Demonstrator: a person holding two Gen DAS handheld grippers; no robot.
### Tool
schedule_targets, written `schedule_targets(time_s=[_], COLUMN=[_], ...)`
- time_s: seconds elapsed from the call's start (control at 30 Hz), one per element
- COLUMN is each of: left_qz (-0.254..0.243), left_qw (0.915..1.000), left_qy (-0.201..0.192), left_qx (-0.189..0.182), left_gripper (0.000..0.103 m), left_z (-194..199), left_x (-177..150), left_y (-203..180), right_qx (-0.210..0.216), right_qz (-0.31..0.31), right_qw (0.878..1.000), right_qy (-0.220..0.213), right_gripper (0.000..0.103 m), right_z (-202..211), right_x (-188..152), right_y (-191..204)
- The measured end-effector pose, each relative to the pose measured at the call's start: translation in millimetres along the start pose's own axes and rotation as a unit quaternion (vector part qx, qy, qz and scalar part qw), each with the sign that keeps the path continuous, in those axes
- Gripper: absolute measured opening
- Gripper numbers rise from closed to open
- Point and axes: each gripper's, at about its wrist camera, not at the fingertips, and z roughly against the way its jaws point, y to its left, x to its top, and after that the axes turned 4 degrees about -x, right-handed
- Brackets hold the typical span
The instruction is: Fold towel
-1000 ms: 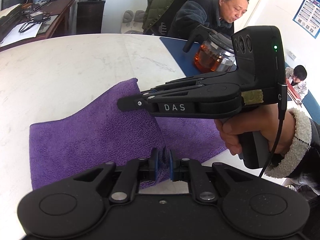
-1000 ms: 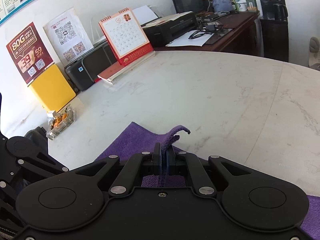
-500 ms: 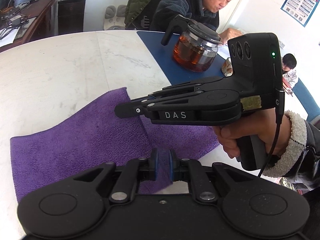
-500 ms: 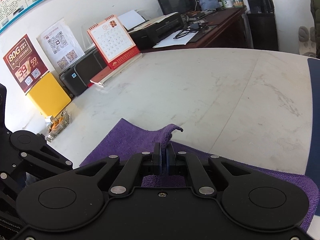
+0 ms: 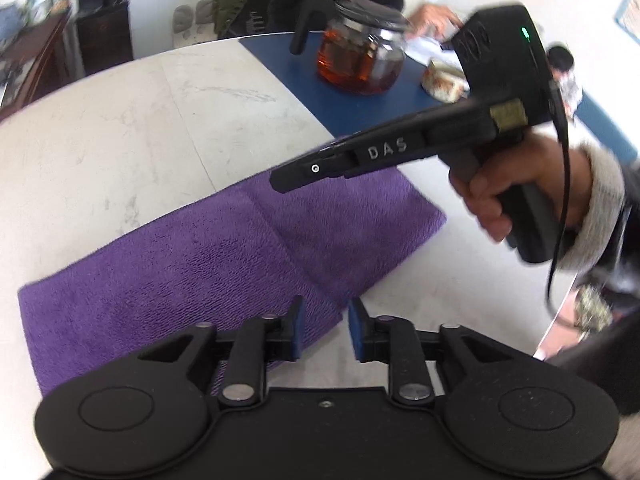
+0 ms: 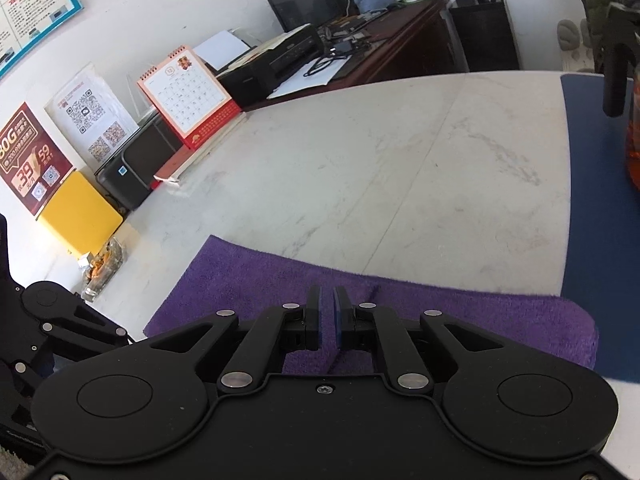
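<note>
Lying flat on marble table (image 5: pixel 120 128), purple towel (image 5: pixel 192 264) folded, left gripper (image 5: pixel 323 330) jaws apart at its 6 o'clock edge, right gripper (image 6: pixel 327 322) narrowly parted above it, gripping nothing.

Bright, even daylight with soft shadows — the hand (image 5: pixel 520 196) and teapot (image 5: pixel 356 56) smear with motion blur, and fisheye bending curves the table (image 6: pixel 400 168) edges.

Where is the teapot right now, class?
In the left wrist view the teapot stands top centre on the blue mat, beyond the towel and just left of a small cup.
</note>
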Motion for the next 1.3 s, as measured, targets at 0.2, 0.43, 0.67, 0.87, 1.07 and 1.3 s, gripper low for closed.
schedule_targets(time_s=[0.2, 0.43, 0.67, 0.87, 1.07, 1.3], left_qz=[-0.129, -0.162, -0.115, -0.051, 0.002, -0.022], left_qw=[0.9907, 0.9838, 0.9902, 0.9966, 0.9967, 0.9961], left_qy=[0.007, 0.032, 0.023, -0.016, -0.021, -0.027], left_qx=[0.042, 0.068, 0.076, 0.063, 0.079, 0.08], left_gripper=[0.036, 0.035, 0.035, 0.035, 0.035, 0.035], left_z=[-20, -41, -46, -31, -35, -36], left_x=[-15, -21, -18, -15, -10, -7], left_y=[-23, -21, -9, 4, 15, 3], right_qx=[-0.014, -0.05, -0.065, -0.064, -0.066, -0.067], right_qz=[-0.026, -0.064, -0.073, -0.081, -0.082, -0.077], right_qw=[0.999, 0.996, 0.995, 0.995, 0.994, 0.995], right_qy=[0.024, 0.021, 0.011, 0.007, 0.008, 0.009], right_gripper=[0.046, 0.054, 0.056, 0.057, 0.057, 0.058], right_z=[5, 12, 15, 13, 11, 9], right_x=[-35, -61, -66, -64, -64, -62], right_y=[1, 4, 5, 4, 4, 5])
